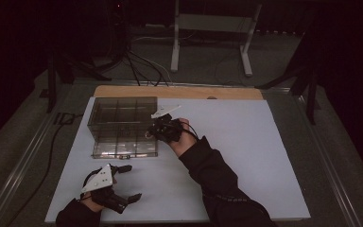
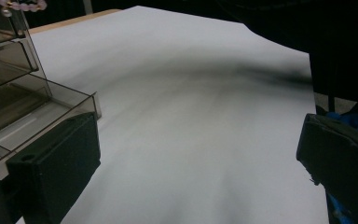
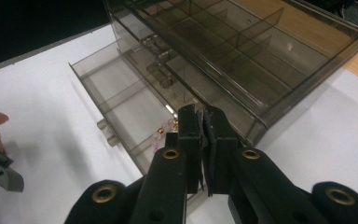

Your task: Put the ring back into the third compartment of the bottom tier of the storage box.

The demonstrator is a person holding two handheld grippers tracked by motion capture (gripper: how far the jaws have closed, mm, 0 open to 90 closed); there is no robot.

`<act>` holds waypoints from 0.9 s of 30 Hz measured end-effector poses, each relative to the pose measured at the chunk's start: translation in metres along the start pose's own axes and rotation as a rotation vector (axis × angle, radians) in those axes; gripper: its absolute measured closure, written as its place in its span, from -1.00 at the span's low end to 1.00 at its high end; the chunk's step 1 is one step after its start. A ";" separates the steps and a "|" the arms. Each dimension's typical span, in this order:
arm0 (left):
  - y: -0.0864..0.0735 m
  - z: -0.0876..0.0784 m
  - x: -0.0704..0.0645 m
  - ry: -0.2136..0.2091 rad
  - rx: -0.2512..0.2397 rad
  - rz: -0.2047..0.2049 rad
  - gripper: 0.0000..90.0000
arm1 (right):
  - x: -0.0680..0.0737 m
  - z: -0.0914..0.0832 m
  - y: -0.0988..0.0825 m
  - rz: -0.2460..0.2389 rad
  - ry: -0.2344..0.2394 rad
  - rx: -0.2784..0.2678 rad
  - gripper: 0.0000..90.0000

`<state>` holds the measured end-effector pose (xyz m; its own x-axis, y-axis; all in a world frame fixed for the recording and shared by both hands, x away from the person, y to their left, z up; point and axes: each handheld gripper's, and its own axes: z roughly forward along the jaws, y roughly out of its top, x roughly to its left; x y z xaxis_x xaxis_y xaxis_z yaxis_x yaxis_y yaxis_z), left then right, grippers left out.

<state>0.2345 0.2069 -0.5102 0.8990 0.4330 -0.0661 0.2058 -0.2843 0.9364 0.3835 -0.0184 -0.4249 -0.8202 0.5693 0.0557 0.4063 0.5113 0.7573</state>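
Observation:
A smoky clear drawer box (image 1: 123, 118) stands at the table's back left, its lower drawer (image 3: 121, 100) pulled out toward the person. My right gripper (image 1: 151, 133) hovers at the box's right front corner; in its own view my right gripper (image 3: 203, 116) has its jaws shut on a string of pink beads (image 3: 162, 133). The string hangs down over the open drawer's near end. The pink beads (image 2: 23, 4) also appear at the top left of the left gripper view. My left gripper (image 1: 131, 182) rests near the front edge, and my left gripper (image 2: 196, 163) stands wide open with nothing between its jaws.
The white table sheet (image 1: 246, 142) stretches right of the box, with a wooden strip (image 1: 179, 92) along its back edge. The person's right sleeve (image 1: 217, 179) crosses the front middle. A white frame (image 1: 212, 33) and cables lie on the floor behind.

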 end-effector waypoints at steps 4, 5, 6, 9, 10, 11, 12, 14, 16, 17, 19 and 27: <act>0.000 0.000 0.000 -0.001 0.001 -0.001 -0.99 | 0.003 0.005 0.004 -0.004 0.004 0.000 0.92; 0.000 0.000 -0.001 -0.002 -0.003 -0.002 -0.99 | 0.004 0.006 0.004 -0.004 0.007 -0.001 0.92; 0.000 0.000 -0.001 -0.001 -0.005 0.000 -0.99 | 0.004 0.007 0.005 -0.006 0.008 -0.001 0.92; 0.000 0.000 -0.001 -0.002 -0.001 -0.001 -0.99 | 0.006 0.011 0.007 -0.003 0.010 0.005 0.92; 0.000 0.000 0.000 -0.002 -0.001 -0.001 -0.99 | 0.007 0.013 0.007 -0.001 0.012 0.005 0.92; 0.000 0.000 0.000 -0.002 -0.003 0.000 -0.99 | 0.007 0.014 0.007 -0.001 0.013 0.007 0.92; 0.000 -0.001 0.000 -0.001 -0.003 0.003 -0.99 | 0.007 0.016 0.007 0.000 0.015 0.005 0.92; 0.000 -0.001 0.000 -0.001 -0.002 0.002 -0.99 | 0.007 0.020 0.007 0.001 0.016 0.013 0.92; 0.000 -0.001 0.000 -0.002 -0.006 0.002 -0.99 | 0.007 0.023 0.006 0.008 0.020 0.017 0.92; 0.000 -0.001 -0.001 -0.003 -0.008 0.001 -0.99 | 0.007 0.025 0.006 0.009 0.019 0.019 0.92; 0.000 -0.001 -0.001 -0.002 -0.003 0.003 -0.99 | 0.008 0.028 0.006 0.008 0.021 0.022 0.92; 0.000 -0.001 -0.001 -0.003 -0.005 0.000 -0.99 | 0.007 0.037 0.004 0.024 0.020 0.034 0.92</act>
<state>0.2334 0.2080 -0.5100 0.9003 0.4300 -0.0672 0.2039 -0.2803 0.9380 0.3946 0.0111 -0.4458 -0.8182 0.5684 0.0868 0.4389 0.5198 0.7329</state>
